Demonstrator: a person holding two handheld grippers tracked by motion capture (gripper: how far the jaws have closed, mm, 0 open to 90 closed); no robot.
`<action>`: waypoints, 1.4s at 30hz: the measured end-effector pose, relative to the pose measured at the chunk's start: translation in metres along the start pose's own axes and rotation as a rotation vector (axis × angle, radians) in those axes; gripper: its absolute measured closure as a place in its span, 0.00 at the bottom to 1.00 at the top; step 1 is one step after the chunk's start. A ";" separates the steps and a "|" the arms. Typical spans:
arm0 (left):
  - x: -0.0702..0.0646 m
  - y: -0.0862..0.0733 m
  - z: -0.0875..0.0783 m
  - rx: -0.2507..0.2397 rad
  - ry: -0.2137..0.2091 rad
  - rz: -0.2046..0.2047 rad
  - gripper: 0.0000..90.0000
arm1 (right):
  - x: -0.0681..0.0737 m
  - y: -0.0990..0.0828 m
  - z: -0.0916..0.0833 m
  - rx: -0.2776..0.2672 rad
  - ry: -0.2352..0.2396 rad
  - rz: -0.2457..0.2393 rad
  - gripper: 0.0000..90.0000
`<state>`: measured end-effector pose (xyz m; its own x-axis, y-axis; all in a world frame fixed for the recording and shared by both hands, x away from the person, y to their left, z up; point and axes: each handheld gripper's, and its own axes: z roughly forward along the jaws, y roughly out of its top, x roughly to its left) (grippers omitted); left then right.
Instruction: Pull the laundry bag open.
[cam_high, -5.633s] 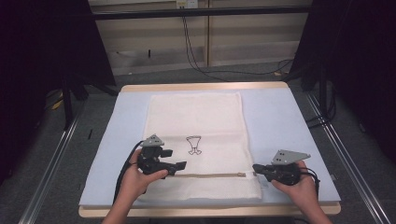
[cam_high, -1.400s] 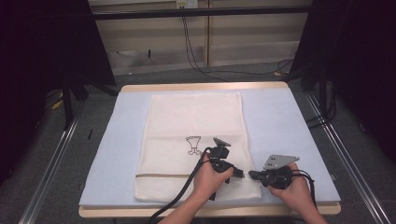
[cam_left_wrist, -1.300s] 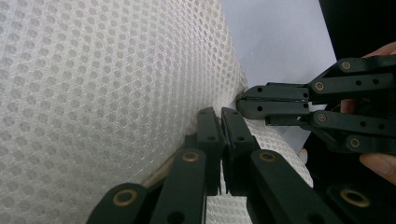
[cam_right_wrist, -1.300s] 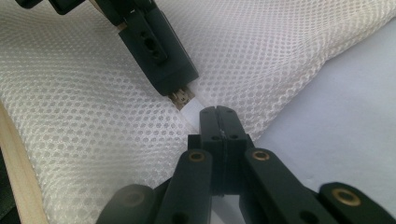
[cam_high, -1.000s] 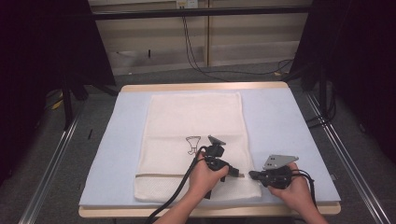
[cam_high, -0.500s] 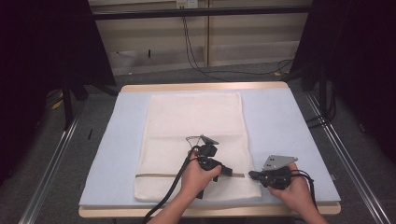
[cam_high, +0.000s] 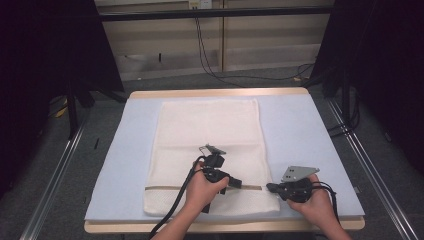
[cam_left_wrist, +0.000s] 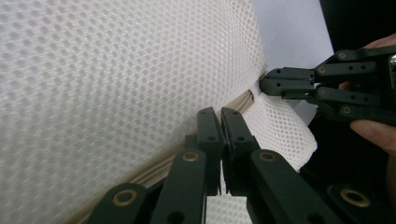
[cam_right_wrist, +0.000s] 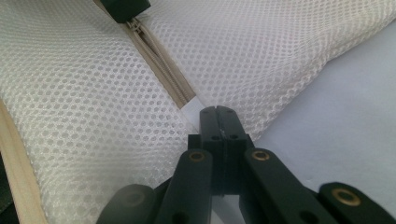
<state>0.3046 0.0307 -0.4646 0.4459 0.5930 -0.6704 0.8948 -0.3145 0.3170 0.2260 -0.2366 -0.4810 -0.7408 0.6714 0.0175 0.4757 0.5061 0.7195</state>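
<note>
A white mesh bag (cam_high: 207, 150) lies flat on the blue tabletop (cam_high: 300, 130). The left tool (cam_high: 235, 183) pinches the zip (cam_right_wrist: 161, 70) near the bag's front edge, jaws pressed together; the right tool (cam_high: 270, 188) pinches the bag's right end, jaws together

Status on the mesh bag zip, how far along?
Done: right claw pins the mesh bag's right edge by the zipper end. In hand: left claw shut on the zipper, nearer that end. Left: likely the rest of the run, then release.
</note>
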 end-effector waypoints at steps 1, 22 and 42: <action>0.000 0.000 -0.002 0.003 0.002 0.008 0.97 | 0.000 0.000 0.000 0.001 0.000 0.001 1.00; 0.010 -0.004 -0.024 -0.004 0.026 0.001 0.97 | -0.001 0.001 0.000 0.007 0.005 0.010 1.00; 0.020 -0.011 -0.046 -0.026 0.012 -0.010 0.97 | -0.001 0.002 0.000 0.013 0.008 0.016 1.00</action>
<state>0.3045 0.0800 -0.4508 0.4374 0.6046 -0.6657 0.8993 -0.2893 0.3281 0.2278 -0.2364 -0.4799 -0.7370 0.6750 0.0349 0.4937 0.5024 0.7098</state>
